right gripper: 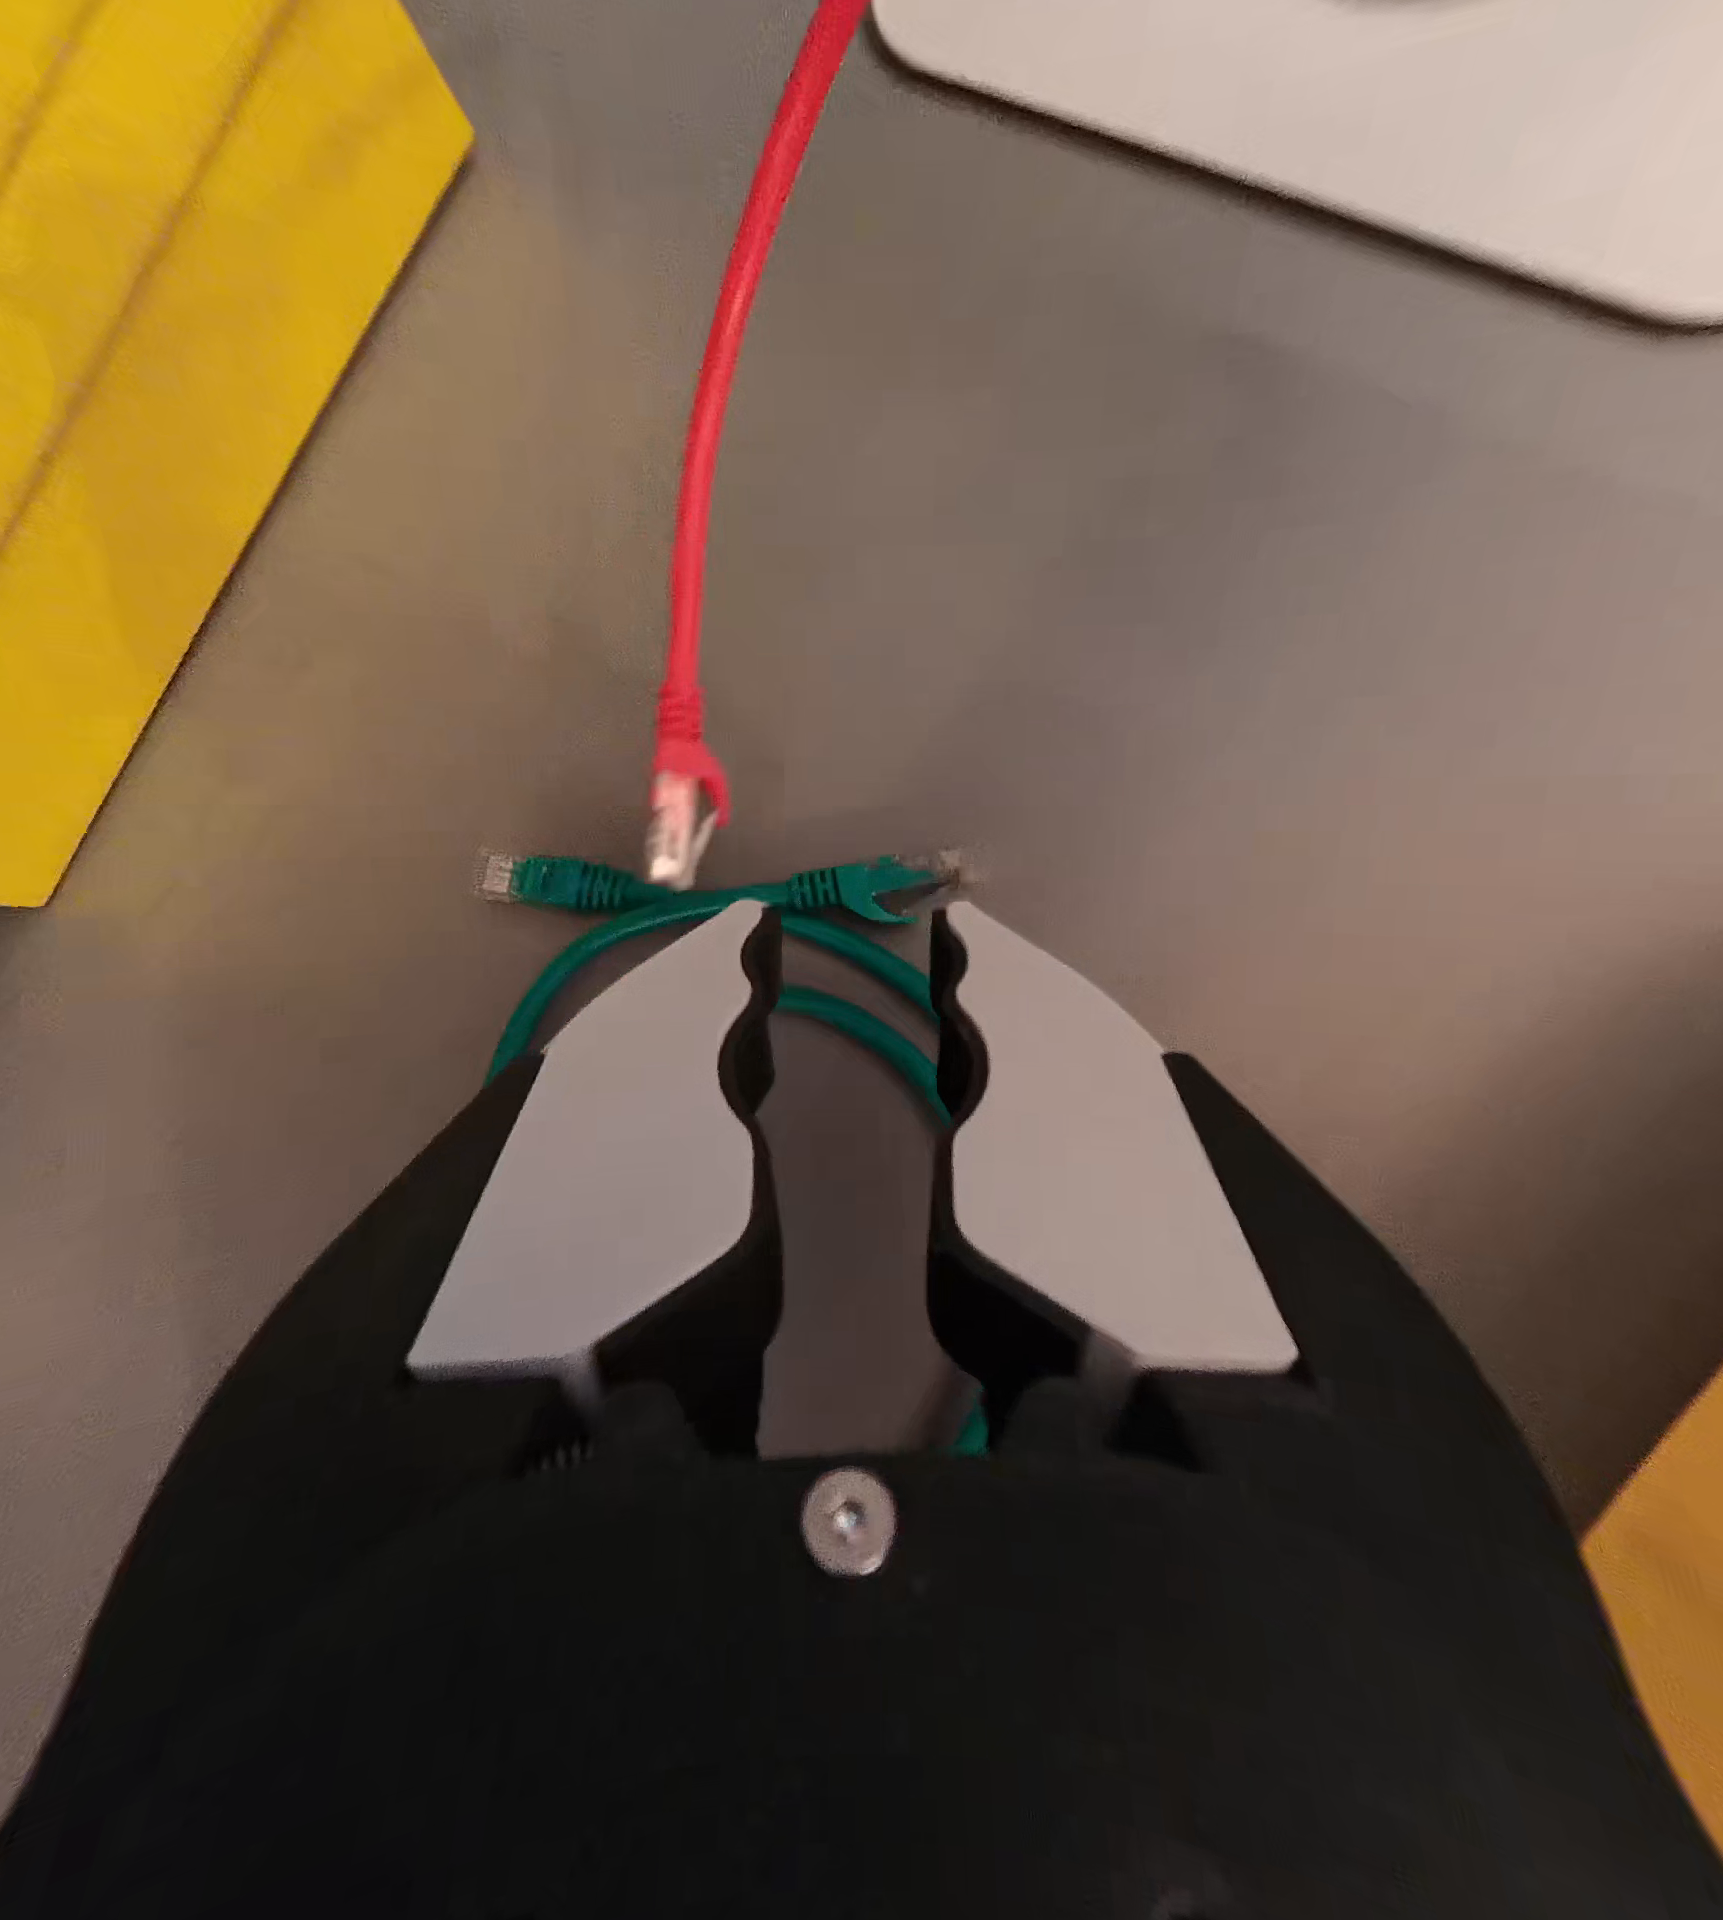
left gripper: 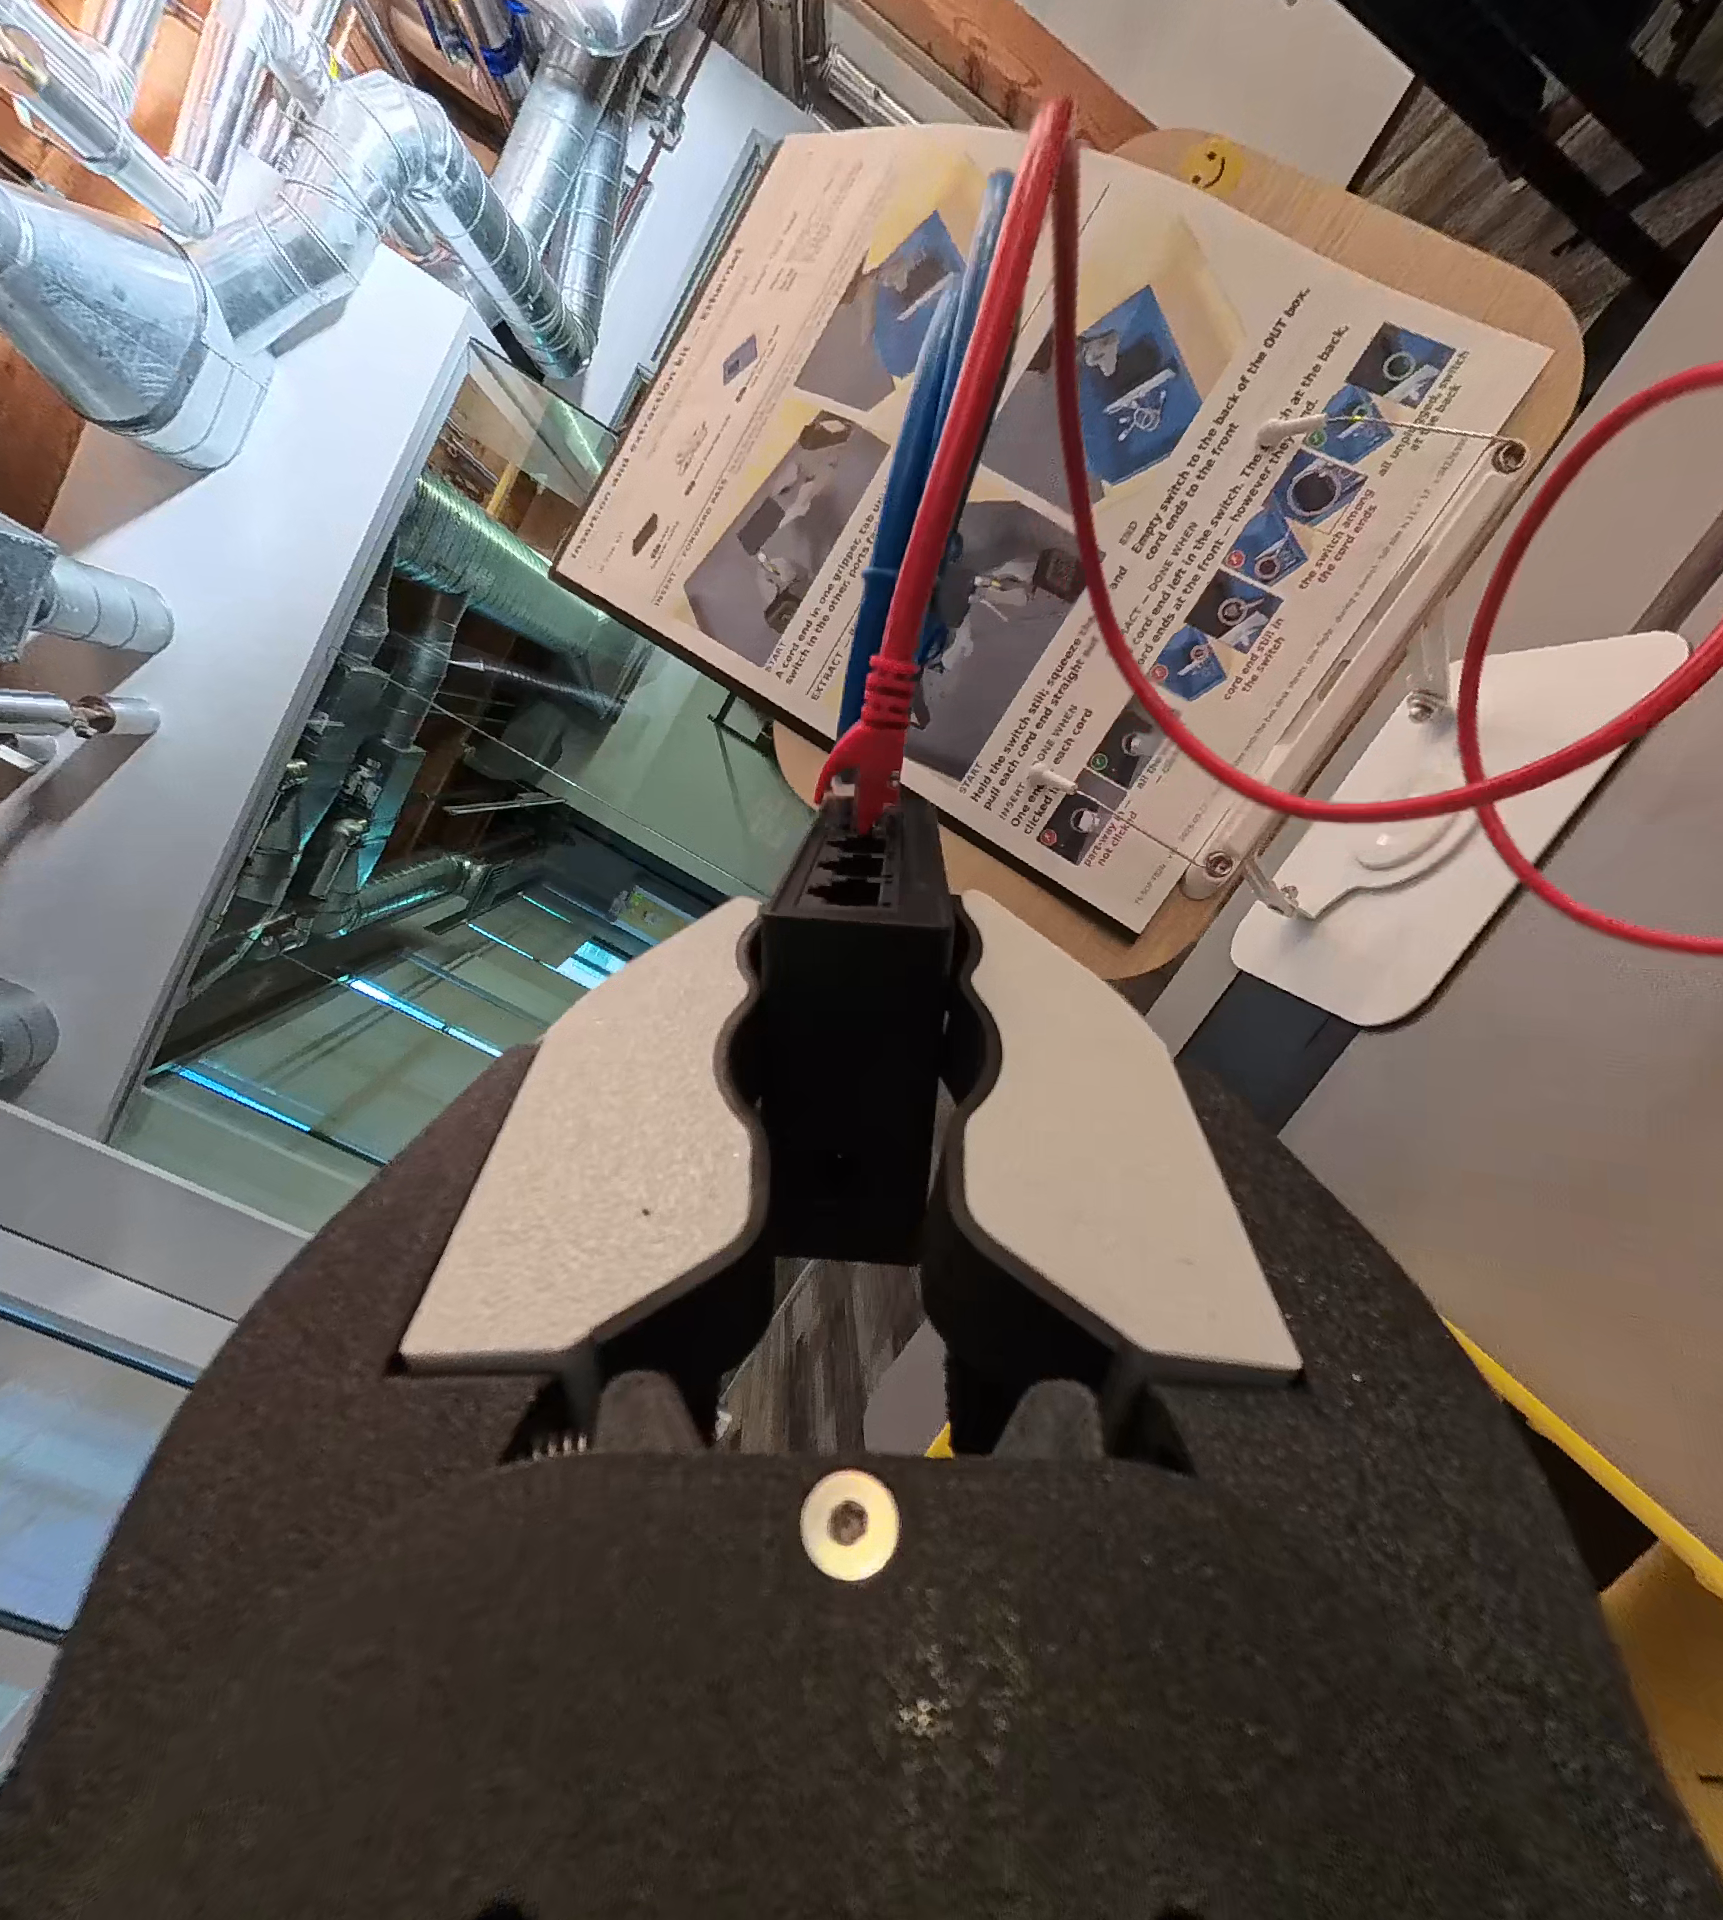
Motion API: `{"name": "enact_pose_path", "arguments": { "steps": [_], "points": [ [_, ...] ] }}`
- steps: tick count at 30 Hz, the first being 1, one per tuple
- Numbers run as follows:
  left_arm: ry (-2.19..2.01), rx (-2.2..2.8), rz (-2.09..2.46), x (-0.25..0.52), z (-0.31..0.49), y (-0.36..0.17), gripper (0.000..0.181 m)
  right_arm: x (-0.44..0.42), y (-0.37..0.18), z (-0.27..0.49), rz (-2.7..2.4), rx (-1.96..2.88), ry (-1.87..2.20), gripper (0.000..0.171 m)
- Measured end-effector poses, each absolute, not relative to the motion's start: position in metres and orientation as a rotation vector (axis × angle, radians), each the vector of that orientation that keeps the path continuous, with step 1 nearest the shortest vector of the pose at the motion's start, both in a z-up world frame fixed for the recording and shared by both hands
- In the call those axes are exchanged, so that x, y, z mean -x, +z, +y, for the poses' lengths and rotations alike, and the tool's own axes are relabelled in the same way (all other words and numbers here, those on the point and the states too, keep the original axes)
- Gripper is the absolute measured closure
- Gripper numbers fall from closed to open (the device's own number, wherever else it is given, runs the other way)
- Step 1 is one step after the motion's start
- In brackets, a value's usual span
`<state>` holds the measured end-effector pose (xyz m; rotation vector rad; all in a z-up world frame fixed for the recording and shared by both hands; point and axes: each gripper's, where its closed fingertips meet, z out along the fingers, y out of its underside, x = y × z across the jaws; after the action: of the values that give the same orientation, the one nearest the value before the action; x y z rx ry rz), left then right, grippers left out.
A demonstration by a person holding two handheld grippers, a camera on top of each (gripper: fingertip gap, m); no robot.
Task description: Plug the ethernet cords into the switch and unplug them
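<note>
Two wrist views, each looking forward along a hand-held gripper with grey, wavy-edged fingers.

In the left wrist view, the left gripper [left gripper: 852, 935] is clamped on a small black switch [left gripper: 857, 1039]. Both fingers press against the switch's sides, and the box stands on end between them with its row of ports facing away from the camera. A red cord [left gripper: 950, 436] is plugged into the farthest port; its ribbed red plug sits in the socket. From there the cord rises, arches over and hangs in a wide loop at the right of the frame. A blue cord [left gripper: 924, 436] runs alongside the red one behind it; where its end goes cannot be told. Behind the cords stands a tilted wooden board [left gripper: 1522, 312] carrying a printed instruction sheet with photos. Silver ducts [left gripper: 109, 260] fill the left of the frame.

In the right wrist view, the right gripper [right gripper: 852, 920] is partly open, with a clear gap between its fingers, and it holds nothing. It points down at a grey table [right gripper: 1252, 727]. Just ahead of the fingertips lies a coiled green cord [right gripper: 836, 951], its two plugs pointing left and right; part of its loop shows through the gap. The red cord's free plug [right gripper: 680, 805] rests beside the green one, the cable trailing away to the top of the frame. A yellow bin [right gripper: 109, 364] sits at the upper left.
</note>
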<state>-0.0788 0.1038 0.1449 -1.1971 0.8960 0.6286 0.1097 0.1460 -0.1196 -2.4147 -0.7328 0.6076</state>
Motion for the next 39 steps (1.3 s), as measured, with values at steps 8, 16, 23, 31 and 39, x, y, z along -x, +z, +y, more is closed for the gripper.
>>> {"name": "enact_pose_path", "arguments": {
  "steps": [8,16,23,31,39],
  "points": [
    [0.615,1.184,0.898,0.082,0.098,0.15,0.152,-0.1,-0.141,0.146,-0.614,2.489,0.771,0.154],
    [0.647,1.193,0.891,0.087,0.098,0.151,0.151,-0.068,-0.146,0.151,-0.664,2.418,0.66,0.147],
    [0.661,1.196,0.879,0.092,0.098,0.153,0.152,-0.05,-0.148,0.153,-0.767,2.378,0.549,0.139],
    [0.651,1.208,0.853,0.103,0.096,0.156,0.152,-0.074,-0.127,0.155,-0.684,2.31,0.505,0.148],
    [0.589,1.197,0.83,0.109,0.091,0.162,0.152,-0.06,-0.143,0.134,-0.475,2.444,0.855,0.146]
  ]
}}
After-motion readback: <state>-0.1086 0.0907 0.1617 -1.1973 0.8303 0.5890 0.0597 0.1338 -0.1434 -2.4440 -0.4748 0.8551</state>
